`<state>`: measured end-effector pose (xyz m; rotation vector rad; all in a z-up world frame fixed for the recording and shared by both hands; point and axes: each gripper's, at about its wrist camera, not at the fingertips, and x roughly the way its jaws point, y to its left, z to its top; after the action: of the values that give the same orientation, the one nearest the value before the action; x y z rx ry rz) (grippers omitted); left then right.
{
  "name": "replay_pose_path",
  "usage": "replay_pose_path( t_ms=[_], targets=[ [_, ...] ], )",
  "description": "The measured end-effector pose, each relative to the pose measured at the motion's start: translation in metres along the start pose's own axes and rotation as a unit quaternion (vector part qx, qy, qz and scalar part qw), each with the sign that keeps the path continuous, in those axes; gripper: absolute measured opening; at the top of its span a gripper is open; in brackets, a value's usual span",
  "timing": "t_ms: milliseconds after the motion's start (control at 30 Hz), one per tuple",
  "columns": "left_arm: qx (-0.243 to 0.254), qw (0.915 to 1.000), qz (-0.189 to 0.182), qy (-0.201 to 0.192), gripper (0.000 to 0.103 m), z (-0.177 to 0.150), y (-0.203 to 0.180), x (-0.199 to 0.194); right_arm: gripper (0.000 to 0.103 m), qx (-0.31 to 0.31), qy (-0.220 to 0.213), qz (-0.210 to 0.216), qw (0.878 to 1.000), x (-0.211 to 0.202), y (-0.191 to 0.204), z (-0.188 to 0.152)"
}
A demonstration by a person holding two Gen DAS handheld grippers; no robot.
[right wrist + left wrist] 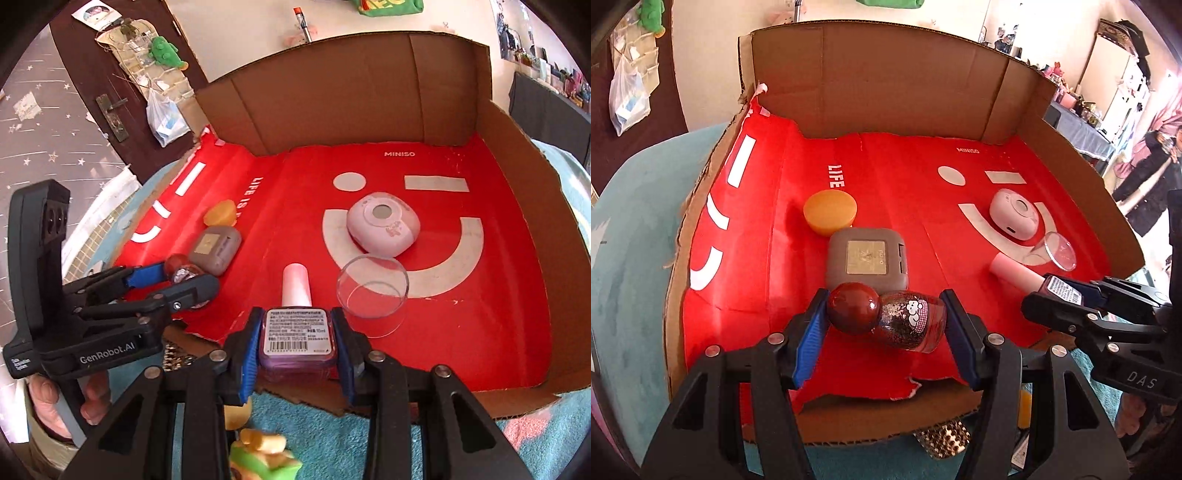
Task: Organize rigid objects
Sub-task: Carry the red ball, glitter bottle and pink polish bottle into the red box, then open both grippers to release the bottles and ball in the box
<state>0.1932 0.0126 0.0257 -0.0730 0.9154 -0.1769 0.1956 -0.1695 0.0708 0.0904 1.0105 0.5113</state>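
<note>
The left gripper [884, 328] is clamped on a red glitter nail-polish bottle [908, 319] with a round dark-red cap [854, 308]; the bottle lies crosswise between the blue pads, cap toward the left pad, base toward the right one, over the near edge of the red-lined cardboard tray [738, 236]; the right gripper [295, 343] is clamped on a lilac nail-polish bottle [297, 341], label side up, its pale pink cap [295, 282] pointing toward the far side of the tray [517, 229]; both bottles hang just above the red lining at the tray's near edge.

Inside the tray, a grey square compact [868, 256] lies just beyond the red bottle, with an orange round lid [830, 210] touching its far left corner; to the right, a pink rounded case [382, 227] rests on the white smile print, and a clear plastic cup [373, 290] lies tipped just near of it, beside the lilac bottle's cap.

The tray sits on a teal cloth [635, 266]; a person's fingers [94, 395] wrap the left gripper's handle at the near left.
</note>
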Motion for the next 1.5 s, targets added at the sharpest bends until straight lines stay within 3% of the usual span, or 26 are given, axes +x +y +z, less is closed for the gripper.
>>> replay_pose_path(
  t_ms=[167,533,1500],
  targets=[
    [0.002,0.9998,0.021,-0.006,0.057,0.004,0.000,0.008,0.038,0.005,-0.012,-0.026,1.000,0.001,-0.008,0.001],
    [-0.012,0.9994,0.030,-0.013,0.057,0.012,0.007,0.015,0.038,0.006,-0.043,-0.106,0.993,0.000,-0.023,0.010],
    [-0.014,0.9994,0.031,-0.010,0.058,0.013,0.007,0.016,0.038,0.021,-0.035,-0.093,0.995,0.007,-0.028,0.010]
  ],
)
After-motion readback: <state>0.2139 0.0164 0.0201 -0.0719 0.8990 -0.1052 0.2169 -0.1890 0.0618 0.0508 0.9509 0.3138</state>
